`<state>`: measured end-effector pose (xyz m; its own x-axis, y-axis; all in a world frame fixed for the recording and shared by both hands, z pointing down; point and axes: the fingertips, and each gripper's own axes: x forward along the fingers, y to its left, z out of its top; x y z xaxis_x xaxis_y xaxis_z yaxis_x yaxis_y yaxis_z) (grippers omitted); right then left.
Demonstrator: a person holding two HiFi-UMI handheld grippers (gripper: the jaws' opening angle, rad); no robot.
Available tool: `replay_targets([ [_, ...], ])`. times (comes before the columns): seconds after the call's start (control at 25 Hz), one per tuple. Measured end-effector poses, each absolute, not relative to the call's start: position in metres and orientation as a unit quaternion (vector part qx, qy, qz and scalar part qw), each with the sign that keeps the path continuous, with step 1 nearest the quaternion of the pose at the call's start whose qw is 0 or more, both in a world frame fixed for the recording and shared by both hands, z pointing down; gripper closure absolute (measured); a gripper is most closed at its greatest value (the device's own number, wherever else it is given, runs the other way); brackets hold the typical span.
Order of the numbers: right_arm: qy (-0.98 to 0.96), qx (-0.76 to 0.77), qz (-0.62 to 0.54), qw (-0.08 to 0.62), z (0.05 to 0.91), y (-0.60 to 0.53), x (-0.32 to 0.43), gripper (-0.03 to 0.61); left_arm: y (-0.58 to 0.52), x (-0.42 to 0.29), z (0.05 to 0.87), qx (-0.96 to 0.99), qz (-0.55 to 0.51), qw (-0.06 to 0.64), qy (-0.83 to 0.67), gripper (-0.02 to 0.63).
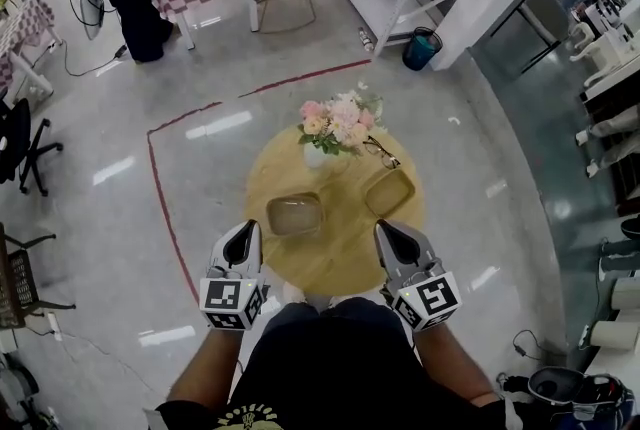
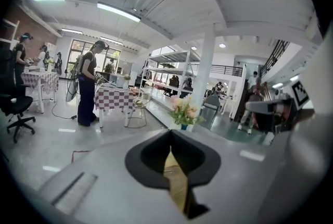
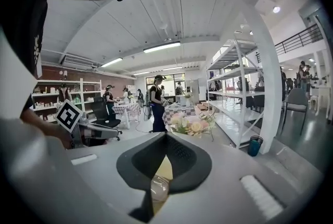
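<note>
The scene is lit brightly by ceiling strip lights (image 2: 118, 11), mirrored as white glare on the floor (image 1: 215, 125) beyond the left hand-held gripper (image 1: 243, 234). Both gripper views are fisheye-bent and darkened at the corners.

left tray (image 1: 295, 214) beside right tray (image 1: 389, 191) on table (image 1: 330, 263), flowers (image 1: 338, 125) behind them, glasses (image 1: 380, 152) right of flowers
</note>
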<state>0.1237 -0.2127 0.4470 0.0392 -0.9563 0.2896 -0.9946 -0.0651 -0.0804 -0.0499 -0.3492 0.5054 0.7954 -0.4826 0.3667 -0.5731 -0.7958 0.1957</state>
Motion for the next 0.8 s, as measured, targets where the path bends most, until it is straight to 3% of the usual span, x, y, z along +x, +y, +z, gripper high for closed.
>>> replay_targets([
  [0.8, -0.740, 0.658, 0.131, 0.047, 0.445, -0.215, 0.176, 0.580, -0.313, 0.000, 0.482, 0.917, 0.151, 0.132, -0.344, 0.612],
])
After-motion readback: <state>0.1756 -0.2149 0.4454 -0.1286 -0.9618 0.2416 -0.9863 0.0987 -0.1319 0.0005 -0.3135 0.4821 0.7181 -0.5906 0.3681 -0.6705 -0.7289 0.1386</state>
